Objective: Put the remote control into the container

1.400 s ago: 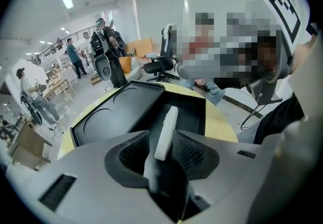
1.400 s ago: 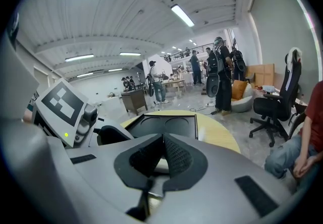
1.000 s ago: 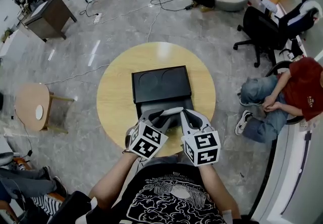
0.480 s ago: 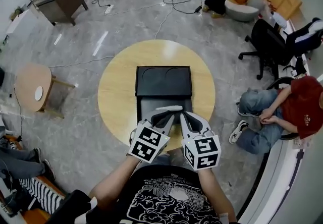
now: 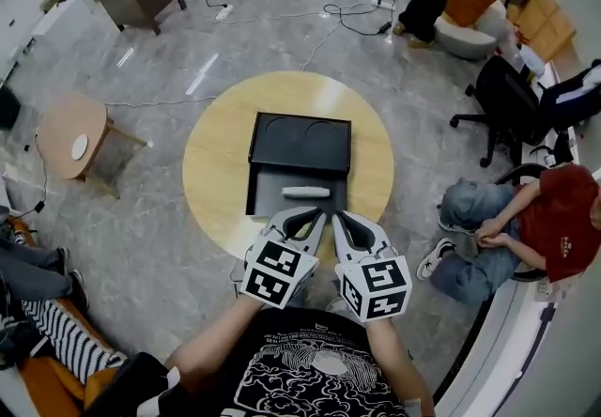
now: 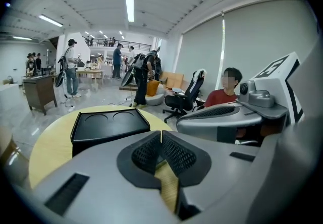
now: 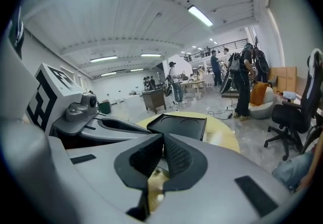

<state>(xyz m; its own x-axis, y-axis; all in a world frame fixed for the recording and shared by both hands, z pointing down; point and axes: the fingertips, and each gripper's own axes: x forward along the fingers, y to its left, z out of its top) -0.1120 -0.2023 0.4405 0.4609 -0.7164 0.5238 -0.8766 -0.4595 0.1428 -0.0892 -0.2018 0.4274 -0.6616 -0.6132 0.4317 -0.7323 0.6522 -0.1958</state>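
Remote control (image 5: pixel 306 192): a slim, pale grey bar lying flat, its long side running from 9 to 3 o'clock in the head view. It rests inside the container (image 5: pixel 269 202), on the grey floor of the open lower half, roughly at the middle and apart from the walls. The container's black lid (image 5: pixel 300 143), with two round hollows pressed into it, stands open at 12 o'clock of the remote control. The whole box sits on a round, yellow-wood tabletop (image 5: pixel 211 171).

Both grippers are at the container's 6 o'clock edge with their tips pointing toward 12 o'clock, side by side and near each other. From the left gripper (image 5: pixel 317 214) the remote control lies at about 12 o'clock, near but apart. From the right gripper (image 5: pixel 336 216) it lies at about 11 o'clock, also apart.

The left gripper's jaws have just been closing. Its own view shows the ribbed black pads meeting with nothing between them, and the black lid at 10 o'clock of the jaws. The right gripper view shows its pads pressed together at the tips, holding nothing, with the lid at about 12 o'clock beyond them. Neither gripper view shows the remote control; the grippers' own grey bodies cover that part.
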